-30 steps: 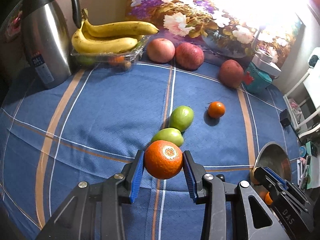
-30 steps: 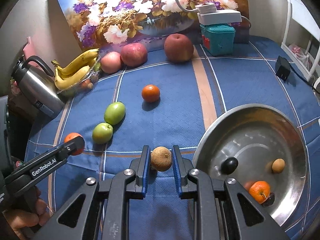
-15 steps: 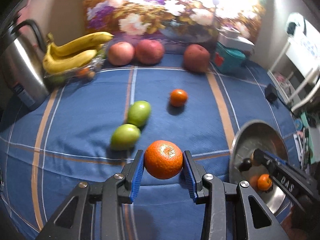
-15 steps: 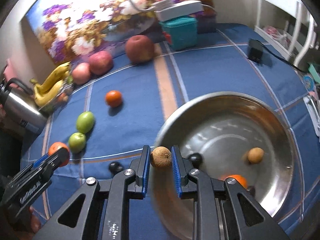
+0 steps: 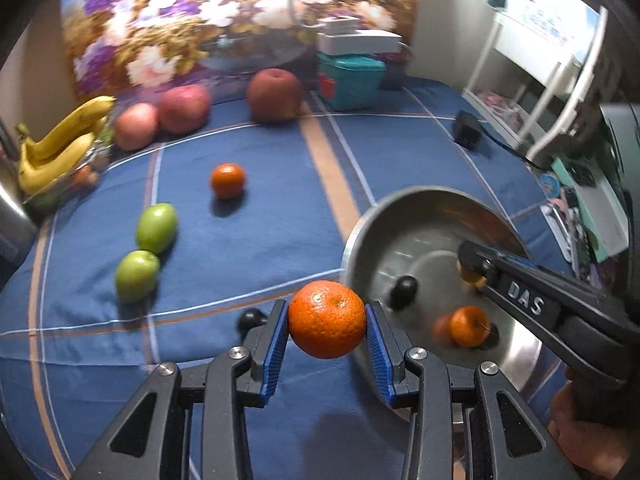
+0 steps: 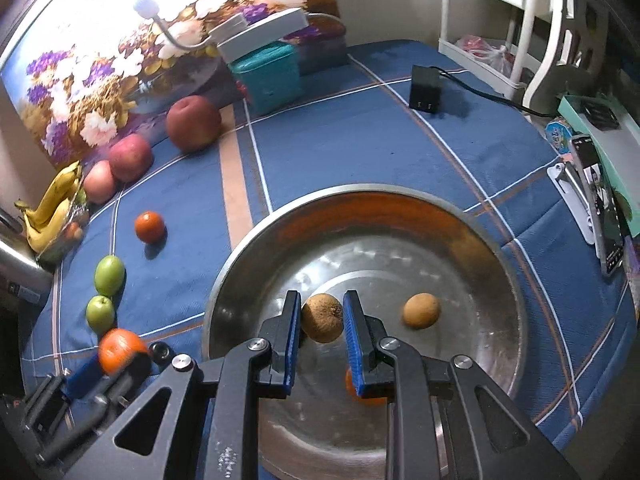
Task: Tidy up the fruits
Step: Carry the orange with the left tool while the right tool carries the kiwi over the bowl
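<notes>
My left gripper (image 5: 326,336) is shut on an orange (image 5: 326,319), held above the blue cloth just left of the steel bowl (image 5: 362,228). My right gripper (image 6: 321,330) is shut on a small brown fruit (image 6: 322,317), hanging over the steel bowl (image 6: 360,192). Inside the bowl lie another brown fruit (image 6: 421,310), a small orange (image 5: 469,326) and a dark round fruit (image 5: 404,287). On the cloth sit two green apples (image 5: 156,227) (image 5: 136,275), a tangerine (image 5: 227,180) and a small dark fruit (image 5: 251,317). In the right wrist view the left gripper (image 6: 120,354) shows at lower left with its orange.
Three red apples (image 5: 273,94) and a tray of bananas (image 5: 60,148) line the back by a flowered panel. A teal box (image 5: 349,80) under a white lamp base, a black power adapter (image 6: 425,93) with cable, and a phone (image 6: 600,208) stand at the right. A steel kettle (image 6: 16,268) is far left.
Both grippers have moved right with their fruit. The right one went from the cloth to over the bowl's inside. The left one has come up to the bowl's left rim.
</notes>
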A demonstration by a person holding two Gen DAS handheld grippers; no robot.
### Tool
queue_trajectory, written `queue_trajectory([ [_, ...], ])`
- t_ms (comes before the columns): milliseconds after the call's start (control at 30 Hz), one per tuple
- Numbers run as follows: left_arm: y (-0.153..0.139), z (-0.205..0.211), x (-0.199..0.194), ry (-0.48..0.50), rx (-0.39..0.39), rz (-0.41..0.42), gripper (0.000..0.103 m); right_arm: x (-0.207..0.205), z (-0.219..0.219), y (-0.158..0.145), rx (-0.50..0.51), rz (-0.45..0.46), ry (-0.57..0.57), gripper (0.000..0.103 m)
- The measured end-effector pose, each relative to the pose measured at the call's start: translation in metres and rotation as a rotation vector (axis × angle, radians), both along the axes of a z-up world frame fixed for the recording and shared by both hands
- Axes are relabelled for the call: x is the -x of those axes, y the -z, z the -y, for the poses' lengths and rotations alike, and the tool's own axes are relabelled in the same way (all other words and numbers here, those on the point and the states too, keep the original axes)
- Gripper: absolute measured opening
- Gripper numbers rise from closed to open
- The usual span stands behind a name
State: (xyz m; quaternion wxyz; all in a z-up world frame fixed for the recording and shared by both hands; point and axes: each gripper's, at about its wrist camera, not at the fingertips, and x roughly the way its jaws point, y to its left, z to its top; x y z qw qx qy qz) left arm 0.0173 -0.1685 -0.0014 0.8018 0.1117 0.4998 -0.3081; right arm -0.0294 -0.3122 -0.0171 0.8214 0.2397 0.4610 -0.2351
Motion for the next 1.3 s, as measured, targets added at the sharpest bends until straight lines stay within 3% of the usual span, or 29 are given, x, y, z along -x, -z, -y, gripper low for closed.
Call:
queue_trajectory([
  [267,0.005,0.019,0.013,0.071,0.020,-0.017,0.041,0.008,0.008,-0.004,-0.003,0.011,0.029,0.023],
  [1300,0.025,0.030,0.017,0.093,-0.008,-0.068,0.043,0.002,0.007,0.024,-0.063,-0.074,0.014,0.023],
])
